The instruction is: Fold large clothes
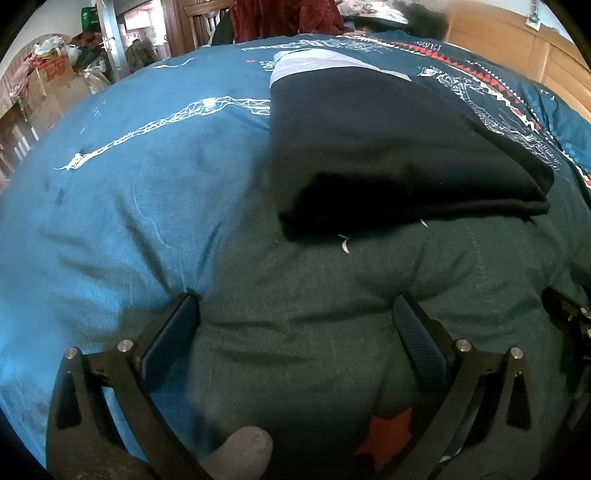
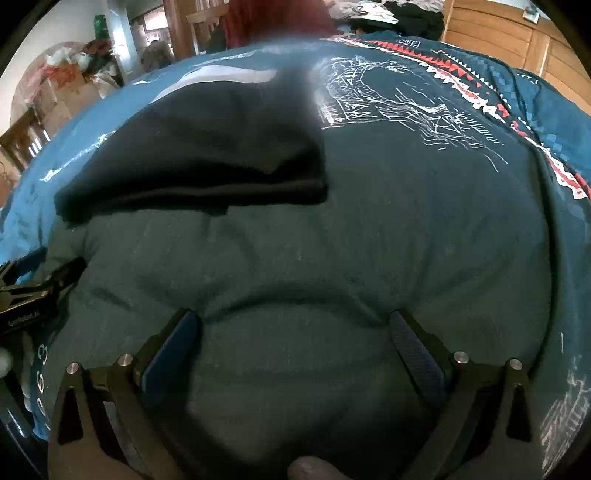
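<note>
A bed [image 1: 110, 206] filled both views, covered by a blue bedspread [image 1: 92, 229] printed with white line figures and a red-and-white zigzag band toward its far right edge. Beyond the far edge stood a wooden headboard [image 2: 495, 29] at the right, a heap of dark red cloth [image 1: 280, 14] in the middle, and cardboard boxes [image 1: 51, 85] with bags off the far left corner. A dark green garment [image 2: 295, 266] lay spread over the near part of the bed, bunched into soft ridges. A folded black garment [image 1: 369, 147] with a pale panel at its far end rested on the bedspread just past the green one, its near edge overlapping it. The left gripper [image 1: 295, 317] was spread wide over the green cloth near the bed's near edge, its fingers [image 1: 417, 339] empty. The right gripper [image 2: 295, 332], beside it, was likewise released, grasping nothing, with green fabric between its fingers [image 2: 173, 347].
</note>
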`<state>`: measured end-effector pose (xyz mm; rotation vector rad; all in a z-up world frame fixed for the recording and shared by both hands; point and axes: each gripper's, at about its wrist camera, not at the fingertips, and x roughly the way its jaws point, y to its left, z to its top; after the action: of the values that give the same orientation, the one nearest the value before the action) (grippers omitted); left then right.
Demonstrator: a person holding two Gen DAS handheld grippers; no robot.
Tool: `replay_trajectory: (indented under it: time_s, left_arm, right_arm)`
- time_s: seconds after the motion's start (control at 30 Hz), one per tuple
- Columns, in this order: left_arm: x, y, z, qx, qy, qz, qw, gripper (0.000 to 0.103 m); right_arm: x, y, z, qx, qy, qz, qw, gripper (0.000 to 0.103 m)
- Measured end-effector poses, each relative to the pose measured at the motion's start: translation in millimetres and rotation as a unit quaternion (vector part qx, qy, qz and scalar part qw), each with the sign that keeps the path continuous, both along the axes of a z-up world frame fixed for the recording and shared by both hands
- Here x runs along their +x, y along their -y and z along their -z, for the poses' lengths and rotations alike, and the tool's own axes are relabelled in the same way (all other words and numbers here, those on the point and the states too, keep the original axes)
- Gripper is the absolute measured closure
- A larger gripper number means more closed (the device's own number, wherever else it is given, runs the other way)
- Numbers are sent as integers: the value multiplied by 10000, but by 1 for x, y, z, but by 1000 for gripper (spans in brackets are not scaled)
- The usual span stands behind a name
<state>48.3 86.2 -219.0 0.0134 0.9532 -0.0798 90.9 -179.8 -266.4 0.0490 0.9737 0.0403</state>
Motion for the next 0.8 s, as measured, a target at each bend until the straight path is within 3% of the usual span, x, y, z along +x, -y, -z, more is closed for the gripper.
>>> replay_trajectory:
  time_s: [0.4, 0.53, 0.67, 0.8]
  left_arm:
    - [2, -8, -7, -196, -122, 45, 9997, 0]
    - [0, -10, -27, -213, 32, 36, 9998, 0]
    - [-11, -15, -77, -208, 533, 24, 9984, 0]
    - [-35, -24, -149, -177, 1255, -115, 9919, 0]
  right_arm:
    - [8, -2, -2, -121, -45, 26, 9999, 0]
    - [10, -3, -10, -173, -155, -114, 9997, 0]
    - [2, -1, -49, -101, 128, -88, 9998, 0]
    - [-23, -9, -135, -80, 971, -123, 9952, 0]
